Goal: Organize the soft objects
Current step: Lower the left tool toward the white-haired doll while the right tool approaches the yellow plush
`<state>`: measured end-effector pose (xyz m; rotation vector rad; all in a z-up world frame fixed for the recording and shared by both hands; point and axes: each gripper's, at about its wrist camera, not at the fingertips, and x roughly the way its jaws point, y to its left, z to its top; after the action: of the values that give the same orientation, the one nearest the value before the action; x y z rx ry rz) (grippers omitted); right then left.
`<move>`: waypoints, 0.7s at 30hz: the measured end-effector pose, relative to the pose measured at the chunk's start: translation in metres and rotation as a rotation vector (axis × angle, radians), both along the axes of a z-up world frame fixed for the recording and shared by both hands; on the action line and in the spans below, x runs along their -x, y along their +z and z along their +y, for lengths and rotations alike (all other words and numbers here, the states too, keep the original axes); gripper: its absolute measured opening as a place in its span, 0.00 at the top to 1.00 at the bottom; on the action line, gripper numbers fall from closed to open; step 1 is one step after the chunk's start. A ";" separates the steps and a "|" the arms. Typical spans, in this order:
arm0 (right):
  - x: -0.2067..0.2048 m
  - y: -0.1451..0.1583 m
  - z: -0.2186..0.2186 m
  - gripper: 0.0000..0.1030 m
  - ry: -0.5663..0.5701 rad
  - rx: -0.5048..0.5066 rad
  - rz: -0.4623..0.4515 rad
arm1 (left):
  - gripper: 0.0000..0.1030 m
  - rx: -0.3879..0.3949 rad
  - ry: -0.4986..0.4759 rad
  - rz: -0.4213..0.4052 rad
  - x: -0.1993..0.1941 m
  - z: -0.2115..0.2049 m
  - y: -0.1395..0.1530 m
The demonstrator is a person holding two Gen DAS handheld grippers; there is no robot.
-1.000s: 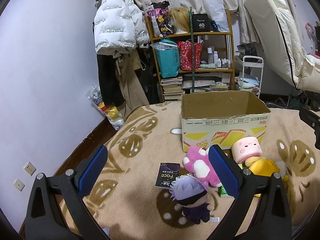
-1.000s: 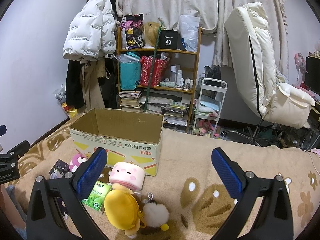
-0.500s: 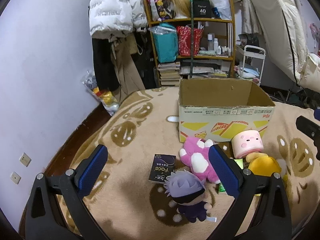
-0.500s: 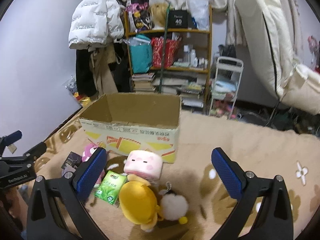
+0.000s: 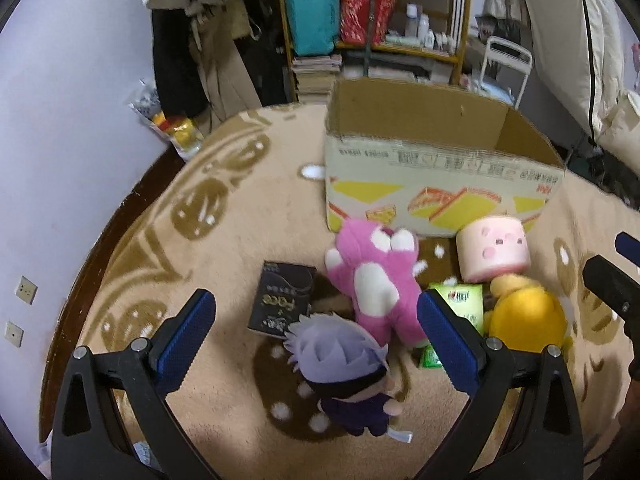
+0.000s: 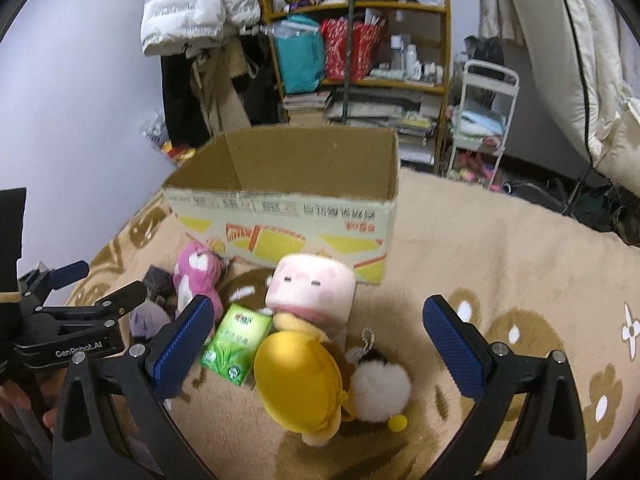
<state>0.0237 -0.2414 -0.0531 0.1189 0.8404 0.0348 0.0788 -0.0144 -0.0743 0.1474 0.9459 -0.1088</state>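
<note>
Soft toys lie on a beige blanket in front of an open cardboard box (image 5: 432,160) (image 6: 288,204). My left gripper (image 5: 316,340) is open above a lilac-haired doll in dark clothes (image 5: 344,372), with a pink plush (image 5: 376,284) just beyond. My right gripper (image 6: 320,344) is open over a yellow plush (image 6: 300,380) with a pink-white cube head (image 6: 312,288); a white pompom (image 6: 380,388) lies beside it. The pink plush (image 6: 198,276) shows at the left there.
A black "Face" packet (image 5: 280,304) and a green tissue pack (image 5: 460,304) (image 6: 236,340) lie among the toys. Behind the box stand a cluttered wooden shelf (image 6: 360,40), a white trolley (image 6: 484,120) and hanging coats (image 6: 200,8). The blanket's edge drops off at the left (image 5: 120,216).
Both grippers have tilted down and moved closer to the toys, which now appear larger and lower in view. Both stay open. No toy has moved.
</note>
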 end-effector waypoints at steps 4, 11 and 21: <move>-0.003 -0.013 0.005 0.00 0.024 0.006 0.068 | 0.03 0.001 -0.021 0.077 -0.004 -0.003 -0.012; -0.006 -0.028 0.021 0.00 0.109 0.051 0.130 | 0.03 0.010 -0.036 0.189 -0.008 -0.007 -0.028; -0.011 -0.046 0.033 0.25 0.180 0.071 0.221 | 0.07 0.050 -0.053 0.248 -0.007 -0.008 -0.036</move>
<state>0.0347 -0.2083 -0.0990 -0.0211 1.0703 0.1628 0.0854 -0.0228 -0.1104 0.1138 1.1855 -0.2029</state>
